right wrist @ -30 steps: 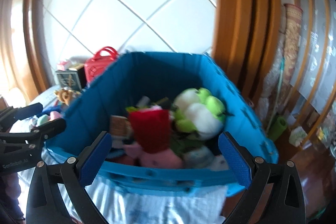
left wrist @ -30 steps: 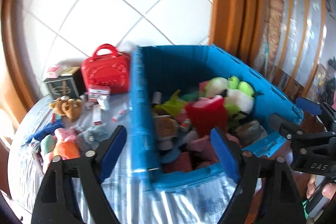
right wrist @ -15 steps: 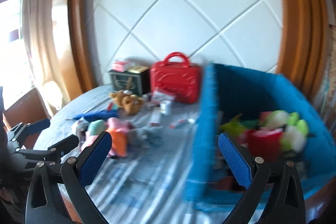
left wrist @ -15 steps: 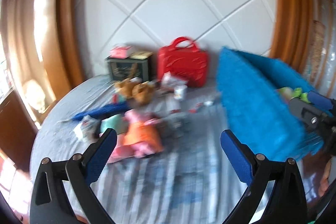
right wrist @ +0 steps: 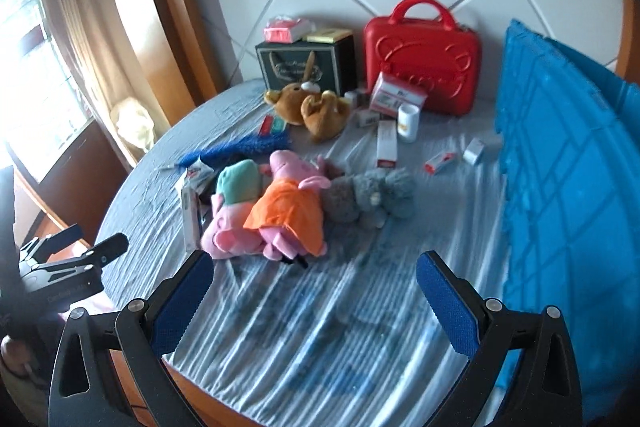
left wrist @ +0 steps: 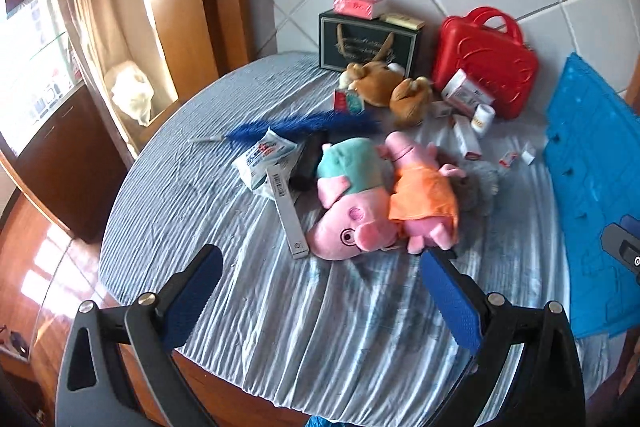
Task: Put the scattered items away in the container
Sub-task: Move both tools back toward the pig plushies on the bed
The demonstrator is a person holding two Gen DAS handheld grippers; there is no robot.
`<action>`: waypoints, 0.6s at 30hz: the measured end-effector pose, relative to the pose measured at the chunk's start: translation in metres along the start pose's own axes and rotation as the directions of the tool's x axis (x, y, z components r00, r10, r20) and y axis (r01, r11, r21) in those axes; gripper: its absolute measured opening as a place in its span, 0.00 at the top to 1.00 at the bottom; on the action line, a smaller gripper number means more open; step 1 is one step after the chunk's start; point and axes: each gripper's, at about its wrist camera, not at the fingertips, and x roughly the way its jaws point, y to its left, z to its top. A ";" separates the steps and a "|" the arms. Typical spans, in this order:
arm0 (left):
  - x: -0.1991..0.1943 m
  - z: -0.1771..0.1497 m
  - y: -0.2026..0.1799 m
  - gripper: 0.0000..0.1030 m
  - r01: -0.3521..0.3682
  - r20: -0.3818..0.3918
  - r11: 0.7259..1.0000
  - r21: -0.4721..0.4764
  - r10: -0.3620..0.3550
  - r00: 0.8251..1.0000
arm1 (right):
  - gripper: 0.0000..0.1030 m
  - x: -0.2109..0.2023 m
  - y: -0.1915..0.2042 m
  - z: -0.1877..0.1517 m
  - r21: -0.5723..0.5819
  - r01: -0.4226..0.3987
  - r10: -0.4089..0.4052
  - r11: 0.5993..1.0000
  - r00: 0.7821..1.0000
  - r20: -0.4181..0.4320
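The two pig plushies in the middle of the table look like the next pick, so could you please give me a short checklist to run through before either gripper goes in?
1. Left gripper open and holding nothing: ok.
2. Right gripper open and holding nothing: ok.
3. Pig plushies, one in teal and one in orange, uncovered from above: ok.
4. Plushies separate enough for a single pick: not ok; they lie against each other.
5. Neighbours clear: not ok; a grey plush and a long white box lie right beside them.
6. Room left inside the blue crate: cannot tell; only its outer wall shows.
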 end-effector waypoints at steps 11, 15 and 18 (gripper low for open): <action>0.070 0.011 -0.010 0.02 -0.018 -0.095 0.999 -0.029 0.016 0.995 | 0.00 0.095 0.000 0.011 -0.011 -0.078 0.075 0.997 0.984 -0.164; 0.097 0.020 -0.013 0.02 -0.004 -0.129 1.000 -0.010 0.003 0.992 | 0.00 0.117 0.003 0.016 0.005 -0.061 0.061 0.998 0.978 -0.201; 0.120 0.029 -0.014 0.02 0.018 -0.154 1.000 0.004 -0.017 0.988 | 0.00 0.134 0.005 0.022 0.035 -0.030 0.037 0.999 0.974 -0.221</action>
